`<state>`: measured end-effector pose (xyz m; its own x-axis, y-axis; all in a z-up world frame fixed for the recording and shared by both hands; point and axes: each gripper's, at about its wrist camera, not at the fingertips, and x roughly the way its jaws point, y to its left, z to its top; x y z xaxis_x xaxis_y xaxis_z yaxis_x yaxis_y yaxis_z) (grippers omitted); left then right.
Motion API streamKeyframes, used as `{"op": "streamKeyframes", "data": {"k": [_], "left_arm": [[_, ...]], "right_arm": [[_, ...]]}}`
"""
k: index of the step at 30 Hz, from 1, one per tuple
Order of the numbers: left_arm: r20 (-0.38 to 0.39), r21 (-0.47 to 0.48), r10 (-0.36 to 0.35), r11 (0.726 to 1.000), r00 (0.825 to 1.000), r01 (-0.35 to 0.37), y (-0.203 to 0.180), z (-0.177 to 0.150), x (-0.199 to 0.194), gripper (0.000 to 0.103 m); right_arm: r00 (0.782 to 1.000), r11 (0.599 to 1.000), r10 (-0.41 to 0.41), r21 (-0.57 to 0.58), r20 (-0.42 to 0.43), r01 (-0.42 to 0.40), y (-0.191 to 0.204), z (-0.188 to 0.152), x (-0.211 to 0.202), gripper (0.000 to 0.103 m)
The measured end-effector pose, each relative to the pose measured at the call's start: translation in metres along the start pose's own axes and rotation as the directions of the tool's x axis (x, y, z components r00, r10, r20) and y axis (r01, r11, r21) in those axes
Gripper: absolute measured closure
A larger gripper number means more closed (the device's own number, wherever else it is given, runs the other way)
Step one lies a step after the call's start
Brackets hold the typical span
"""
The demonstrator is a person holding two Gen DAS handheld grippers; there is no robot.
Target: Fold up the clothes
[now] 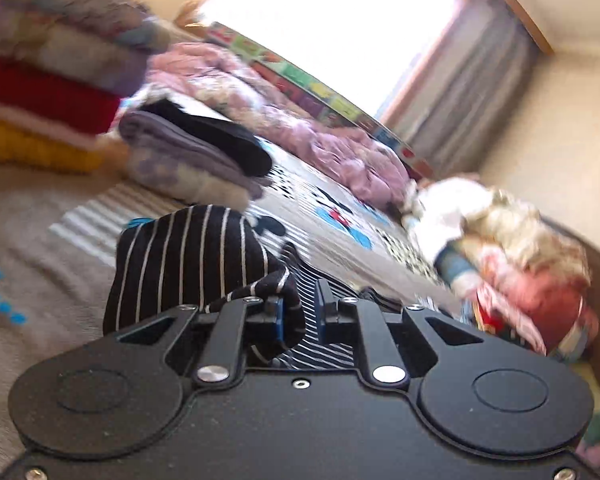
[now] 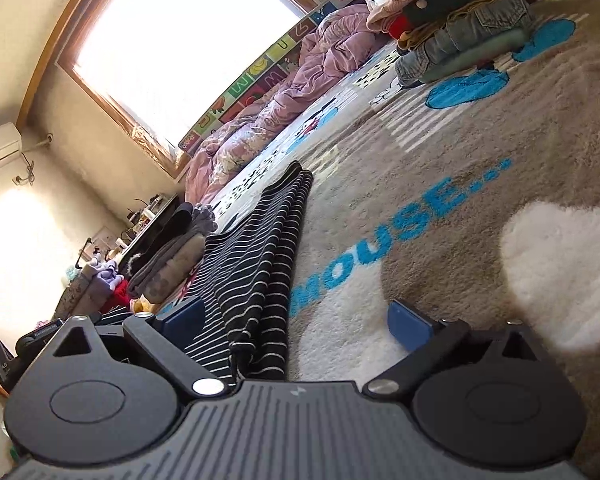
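Observation:
A black garment with thin white stripes (image 1: 180, 256) is bunched up in front of my left gripper (image 1: 300, 312). The gripper's blue pads stand close together, pinching a fold of it, and the cloth hangs lifted off the beige rug (image 1: 40, 248). In the right wrist view the same striped garment (image 2: 260, 240) stretches away over the rug (image 2: 480, 208) as a long, narrow strip. My right gripper (image 2: 296, 324) is wide open low over the rug. The near end of the garment lies between its fingers, close to the left one, and neither pad presses on it.
A tall stack of folded clothes (image 1: 48, 92) and a lower grey and black pile (image 1: 196, 152) stand at the far left. A pink quilt (image 1: 300, 120) lies under the window. A heap of loose clothes (image 1: 520, 248) sits at the right, seen with jeans (image 2: 468, 36) from the other wrist.

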<state>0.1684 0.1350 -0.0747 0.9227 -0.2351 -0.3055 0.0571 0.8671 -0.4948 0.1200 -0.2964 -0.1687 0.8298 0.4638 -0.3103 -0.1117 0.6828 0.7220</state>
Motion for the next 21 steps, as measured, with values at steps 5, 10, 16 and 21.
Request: {"op": "streamKeyframes", "data": {"k": [5,10,16,21], "left_arm": [[-0.036,0.124,-0.026,0.992,0.999,0.03,-0.051,-0.017,0.008,0.091],[-0.071,0.213,-0.054,0.975,0.996,0.068,-0.097,-0.03,0.024,0.091],[-0.129,0.316,-0.075,0.942,0.989,0.113,-0.146,-0.052,0.048,0.091],[-0.198,0.427,-0.082,0.89,0.977,0.161,-0.181,-0.083,0.07,0.091]], "right_arm": [[0.997,0.997,0.071,0.011,0.006,-0.071,0.009,0.001,-0.001,0.013],[0.989,0.988,0.15,0.026,0.021,-0.15,0.014,0.007,-0.004,0.016],[0.979,0.974,0.2,0.102,0.049,-0.204,0.003,0.017,-0.001,0.016],[0.971,0.948,0.22,0.213,0.098,-0.236,-0.018,0.03,0.004,0.015]]}}
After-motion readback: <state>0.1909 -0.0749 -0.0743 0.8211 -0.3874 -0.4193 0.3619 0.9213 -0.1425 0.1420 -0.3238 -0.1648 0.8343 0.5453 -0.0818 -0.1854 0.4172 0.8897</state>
